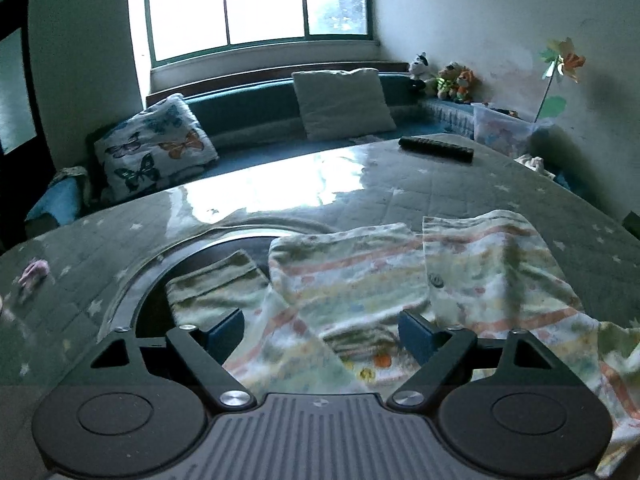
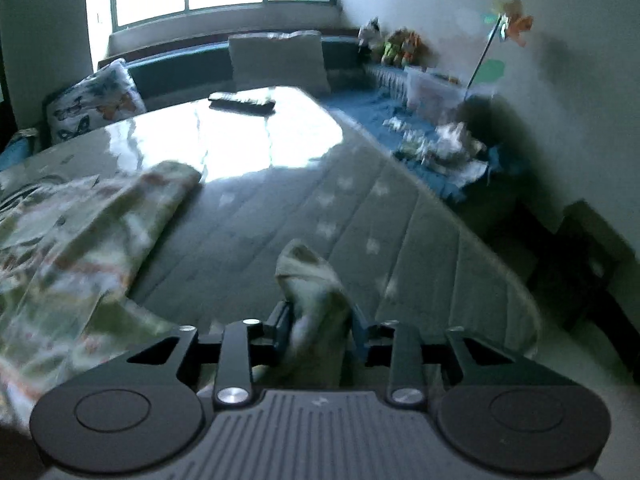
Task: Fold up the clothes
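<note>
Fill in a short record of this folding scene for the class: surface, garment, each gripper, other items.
surface: grey star-print quilted table cover
garment: pastel striped printed cloth garment, rumpled, unfolded
left gripper: fingers wide apart over the garment, gripping nothing
right gripper: a bunched end of cloth between its fingers; whether they press it is unclear
other items: black remote control, butterfly-print cushion

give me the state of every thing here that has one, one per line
striped garment: crumpled on the table, unfolded, part folded over itself
left gripper: open above the garment, gripping nothing
right gripper: partly open, a bunch of cloth between its jaws
remote control: lying flat at the table's far end
butterfly cushion: propped on the bench
</note>
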A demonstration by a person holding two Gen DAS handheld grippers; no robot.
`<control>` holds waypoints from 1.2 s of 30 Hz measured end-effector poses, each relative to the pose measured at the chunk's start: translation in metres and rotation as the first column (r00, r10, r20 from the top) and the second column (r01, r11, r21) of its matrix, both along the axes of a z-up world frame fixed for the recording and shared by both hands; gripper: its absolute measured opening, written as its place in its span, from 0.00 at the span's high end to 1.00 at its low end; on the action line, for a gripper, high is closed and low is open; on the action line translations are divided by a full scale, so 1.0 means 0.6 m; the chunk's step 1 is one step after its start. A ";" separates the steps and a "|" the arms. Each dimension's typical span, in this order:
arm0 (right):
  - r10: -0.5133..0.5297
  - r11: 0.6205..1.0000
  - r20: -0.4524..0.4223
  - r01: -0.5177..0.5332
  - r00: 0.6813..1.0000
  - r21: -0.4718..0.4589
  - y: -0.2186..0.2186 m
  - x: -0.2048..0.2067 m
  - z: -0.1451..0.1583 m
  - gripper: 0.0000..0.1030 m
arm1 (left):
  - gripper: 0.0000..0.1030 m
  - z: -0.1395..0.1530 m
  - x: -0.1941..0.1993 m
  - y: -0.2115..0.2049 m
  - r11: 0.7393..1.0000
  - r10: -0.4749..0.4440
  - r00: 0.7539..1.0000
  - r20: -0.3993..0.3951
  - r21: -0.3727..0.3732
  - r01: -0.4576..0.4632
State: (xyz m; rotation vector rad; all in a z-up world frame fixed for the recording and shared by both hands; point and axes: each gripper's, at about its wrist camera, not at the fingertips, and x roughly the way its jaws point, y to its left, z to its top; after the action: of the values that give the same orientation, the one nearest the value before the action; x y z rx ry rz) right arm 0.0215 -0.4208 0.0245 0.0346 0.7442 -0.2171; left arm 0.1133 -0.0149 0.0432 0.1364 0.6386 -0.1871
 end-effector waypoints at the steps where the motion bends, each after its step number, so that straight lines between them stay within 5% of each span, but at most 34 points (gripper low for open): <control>1: 0.002 1.000 0.014 -0.001 1.000 -0.009 0.002 0.009 0.006 0.61 | 0.20 -0.003 0.012 0.001 1.000 -0.002 1.000 -0.005 -0.002 0.002; 7: 0.102 0.995 0.069 -0.102 0.992 -0.005 0.040 0.063 0.030 0.58 | 0.25 -0.024 0.082 0.011 1.000 0.001 0.999 -0.046 -0.023 -0.002; 17: 0.304 0.944 -0.010 -0.300 0.953 0.135 0.121 0.169 -0.013 0.58 | 0.35 -0.073 0.177 0.018 0.998 0.042 0.994 -0.103 0.044 -0.037; 22: 0.304 0.942 -0.041 -0.294 0.952 0.163 0.129 0.200 -0.031 0.59 | 0.62 -0.088 0.190 0.035 0.999 0.040 0.991 -0.131 0.019 -0.038; 26: 0.318 0.939 -0.039 -0.310 0.947 0.147 0.136 0.213 -0.035 0.62 | 0.93 -0.089 0.187 0.042 0.999 0.043 0.993 -0.111 0.015 -0.042; 28: 0.329 0.938 -0.040 -0.322 0.943 0.132 0.145 0.221 -0.036 0.68 | 0.95 -0.088 0.185 0.051 0.999 0.054 0.993 -0.106 0.008 -0.054; 36: 0.389 0.919 -0.034 -0.385 0.921 0.085 0.205 0.264 -0.039 0.70 | 0.97 -0.083 0.169 0.089 0.991 0.135 0.989 -0.069 0.027 -0.133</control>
State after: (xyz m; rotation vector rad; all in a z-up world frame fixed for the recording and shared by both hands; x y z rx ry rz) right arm 0.1797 -0.2980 0.0013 -0.0457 0.7936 0.1912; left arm 0.2149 0.0382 -0.0068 0.1085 0.7177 -0.0554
